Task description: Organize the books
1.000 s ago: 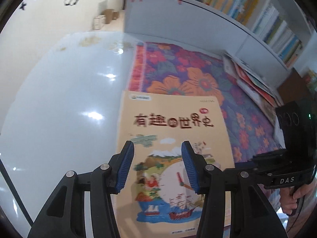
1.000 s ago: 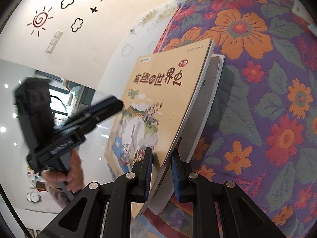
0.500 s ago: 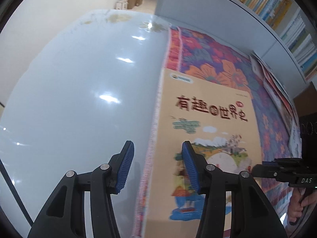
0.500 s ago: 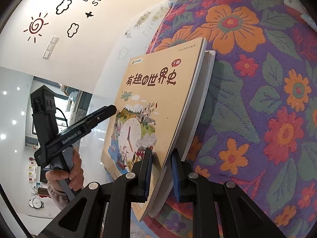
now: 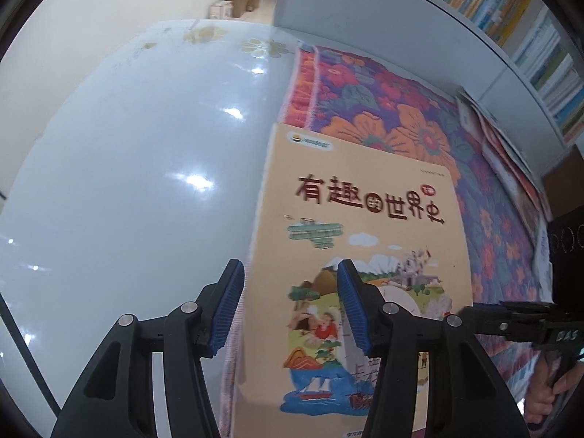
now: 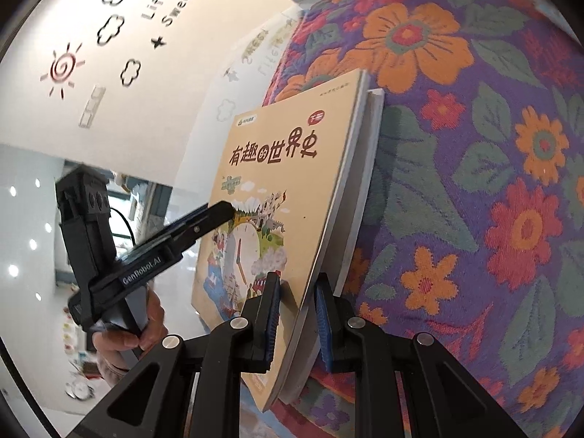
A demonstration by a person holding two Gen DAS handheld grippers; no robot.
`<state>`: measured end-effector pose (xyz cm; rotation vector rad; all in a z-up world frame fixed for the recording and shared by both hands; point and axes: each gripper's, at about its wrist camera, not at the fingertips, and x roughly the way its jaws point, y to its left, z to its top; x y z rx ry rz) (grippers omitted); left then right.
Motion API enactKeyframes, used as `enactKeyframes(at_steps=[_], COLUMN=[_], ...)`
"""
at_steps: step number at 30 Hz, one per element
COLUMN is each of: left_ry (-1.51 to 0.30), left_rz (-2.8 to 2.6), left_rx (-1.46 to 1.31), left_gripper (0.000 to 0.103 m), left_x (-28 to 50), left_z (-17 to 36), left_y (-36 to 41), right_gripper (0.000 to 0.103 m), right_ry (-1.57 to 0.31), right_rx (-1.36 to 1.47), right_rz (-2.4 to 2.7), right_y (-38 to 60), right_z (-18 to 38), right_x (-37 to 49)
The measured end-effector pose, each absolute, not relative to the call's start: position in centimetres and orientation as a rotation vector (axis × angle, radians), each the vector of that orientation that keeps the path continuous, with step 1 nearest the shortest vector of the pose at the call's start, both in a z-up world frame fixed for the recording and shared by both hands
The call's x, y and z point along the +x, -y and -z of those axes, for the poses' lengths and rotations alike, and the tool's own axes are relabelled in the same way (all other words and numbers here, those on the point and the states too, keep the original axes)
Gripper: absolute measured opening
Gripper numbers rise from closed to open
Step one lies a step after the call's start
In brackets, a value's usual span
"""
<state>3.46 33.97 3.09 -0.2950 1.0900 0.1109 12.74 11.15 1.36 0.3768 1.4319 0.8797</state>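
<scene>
Our right gripper is clamped on the near edge of a tan picture book, its blue pads pressing both faces, and the book stands tilted up off a flowered rug. A second, paler book shows just behind the tan one, pressed against its back; we cannot tell whether the pads grip it too.

Our left gripper hangs over the same tan book, its jaws apart and just widened a little. The book's left edge lies between them, and neither pad touches it. Seen from the right wrist, the left gripper reaches in from the side with its tip at the cover, held by a hand.

Past the book, the rug runs on beside a glossy white floor. More books lie along the rug's far edge, below a white shelf packed with upright books. A white wall with sun and cloud stickers stands at the back
</scene>
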Motion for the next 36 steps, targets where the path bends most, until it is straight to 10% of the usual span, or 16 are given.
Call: enactKeyframes(at_steps=[8, 36], left_ry=[-1.016, -1.062], left_rz=[-0.162, 0.37], left_rx=[-0.242, -0.006], left_gripper=[0.051, 0.051], left_x=[2.2, 12.7], left_z=[-5.9, -4.8], left_y=[-32.9, 4.4], right_gripper=[0.039, 0.039], right_ry=[-1.37, -1.11], right_rx=[0.449, 0.694], right_rz=[-0.755, -0.294], right_y=[-4.9, 31.1], right_z=[-3.0, -3.4], right_x=[13.3, 7.7])
